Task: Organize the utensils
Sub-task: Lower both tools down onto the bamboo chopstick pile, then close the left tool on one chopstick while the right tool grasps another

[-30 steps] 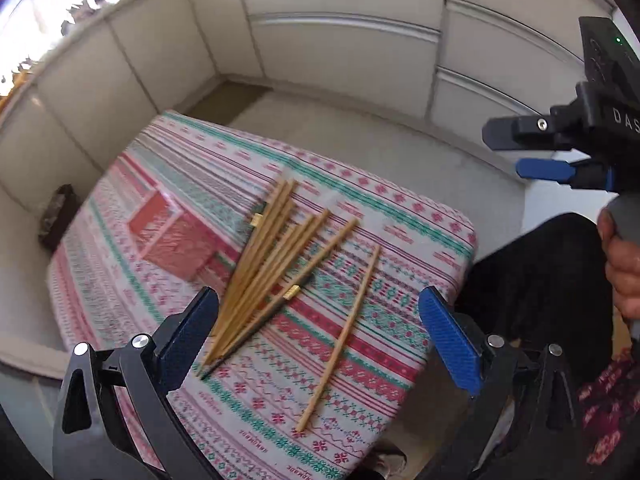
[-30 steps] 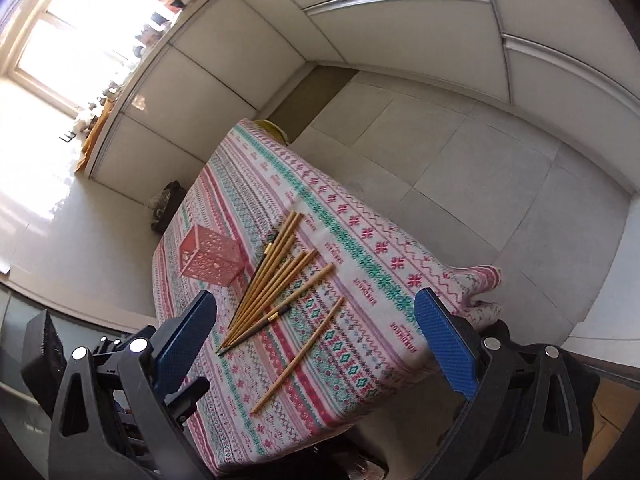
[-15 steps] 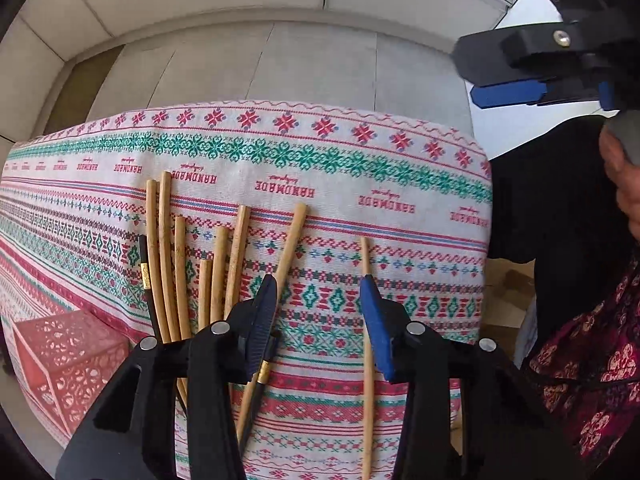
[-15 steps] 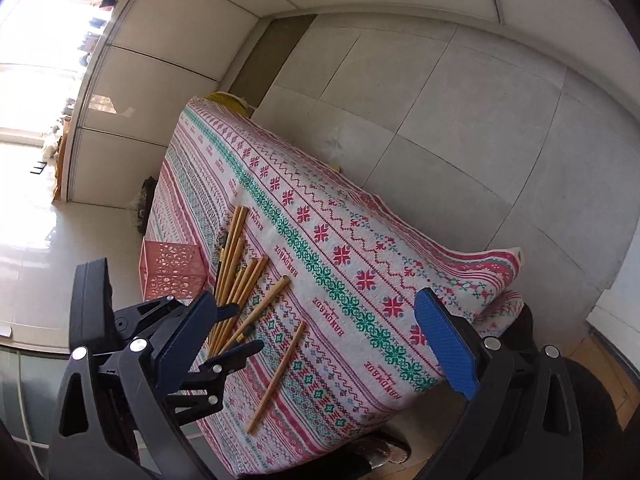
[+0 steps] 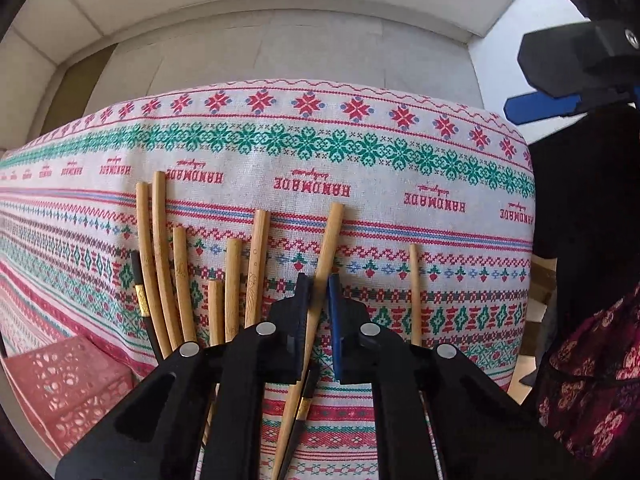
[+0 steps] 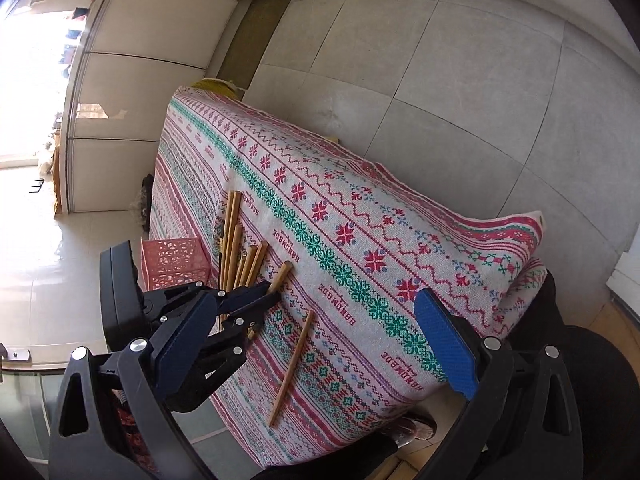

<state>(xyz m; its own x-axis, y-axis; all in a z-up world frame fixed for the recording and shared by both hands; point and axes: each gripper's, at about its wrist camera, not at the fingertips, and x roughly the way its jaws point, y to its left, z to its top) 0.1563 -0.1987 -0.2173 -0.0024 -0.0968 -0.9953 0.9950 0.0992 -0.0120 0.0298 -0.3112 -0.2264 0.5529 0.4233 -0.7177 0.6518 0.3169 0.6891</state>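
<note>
Several bamboo chopsticks (image 5: pixel 180 272) lie side by side on the patterned tablecloth (image 5: pixel 360 184), with a black gold-banded one (image 5: pixel 140 292) at their left. My left gripper (image 5: pixel 318 280) points straight down, its jaws closing tight on one bamboo chopstick (image 5: pixel 330 232), pads pressed on both sides. A second black chopstick (image 5: pixel 302 404) lies under it. One chopstick (image 5: pixel 414 292) lies apart to the right. In the right wrist view my right gripper (image 6: pixel 316 300) hangs open above the cloth, over the lone chopstick (image 6: pixel 294 360), and the left gripper (image 6: pixel 268 294) grips its chopstick (image 6: pixel 285 268).
A pink perforated basket (image 5: pixel 60 392) stands at the left of the chopsticks, also the pink basket (image 6: pixel 174 262) behind the left gripper. The table's far edge drops to a tiled floor (image 6: pixel 440 80). A person's dark clothing (image 5: pixel 580 220) borders the table's right side.
Both grippers came down toward the table. The left one swung to point down over the chopsticks and its jaws went from wide open to shut on one bamboo chopstick.
</note>
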